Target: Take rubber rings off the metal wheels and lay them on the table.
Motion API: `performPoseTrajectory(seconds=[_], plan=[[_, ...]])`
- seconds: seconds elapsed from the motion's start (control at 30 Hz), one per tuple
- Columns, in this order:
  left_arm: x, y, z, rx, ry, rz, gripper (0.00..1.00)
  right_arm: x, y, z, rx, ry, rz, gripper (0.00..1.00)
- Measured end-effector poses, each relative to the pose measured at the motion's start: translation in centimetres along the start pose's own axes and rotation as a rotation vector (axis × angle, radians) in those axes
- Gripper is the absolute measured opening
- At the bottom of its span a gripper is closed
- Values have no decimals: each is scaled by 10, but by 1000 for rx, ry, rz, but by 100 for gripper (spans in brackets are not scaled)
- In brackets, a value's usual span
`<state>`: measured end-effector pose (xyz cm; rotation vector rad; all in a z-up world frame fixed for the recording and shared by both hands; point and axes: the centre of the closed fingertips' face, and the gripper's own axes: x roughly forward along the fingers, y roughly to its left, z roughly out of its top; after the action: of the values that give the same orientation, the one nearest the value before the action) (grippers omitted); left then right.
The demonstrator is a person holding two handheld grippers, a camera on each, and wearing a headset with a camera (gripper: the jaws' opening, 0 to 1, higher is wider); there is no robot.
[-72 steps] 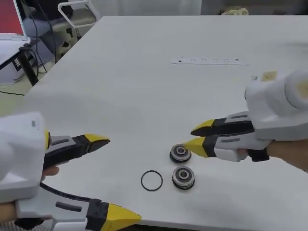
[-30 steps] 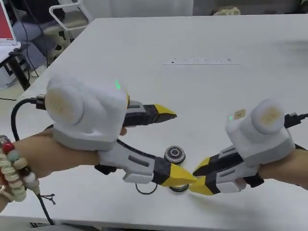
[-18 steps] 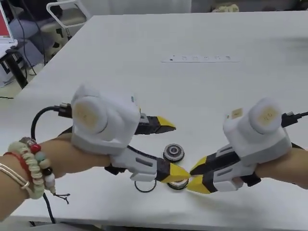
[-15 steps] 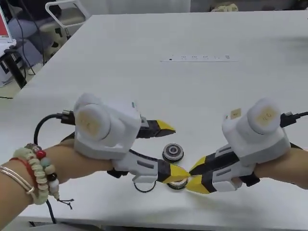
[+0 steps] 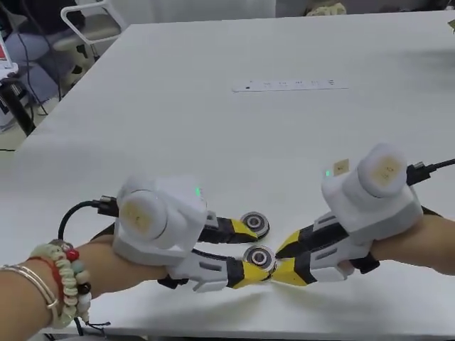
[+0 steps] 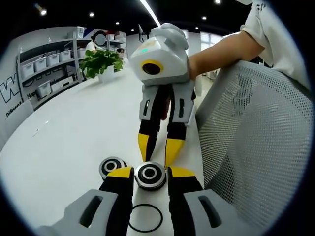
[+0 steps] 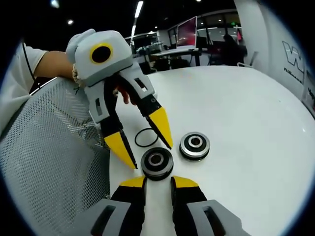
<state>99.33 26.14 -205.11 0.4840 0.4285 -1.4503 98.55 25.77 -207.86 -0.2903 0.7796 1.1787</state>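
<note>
Since my left gripper has narrowed around the near wheel, clamped or not I cannot tell, my slightly parted, empty right gripper may peel its ring.

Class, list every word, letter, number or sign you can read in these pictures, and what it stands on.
"W": large letter on the wall, left gripper view, partly cut off.
"W": white wall, right gripper view.
Smaller lettering under the first: too blurred to read.
Marks on the strip on the table: too small to read.
</note>
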Motion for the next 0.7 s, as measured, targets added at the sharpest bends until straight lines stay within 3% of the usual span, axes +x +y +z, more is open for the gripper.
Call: performPoseTrajectory(seconds=[0.5, 0.7], plan=[[5, 2, -6, -53, -2, -6, 10, 2, 0, 2, -29, -3, -6, 16], [4, 3, -7, -28, -13, 1, 8, 3, -1, 2, -47, -6, -13, 16]])
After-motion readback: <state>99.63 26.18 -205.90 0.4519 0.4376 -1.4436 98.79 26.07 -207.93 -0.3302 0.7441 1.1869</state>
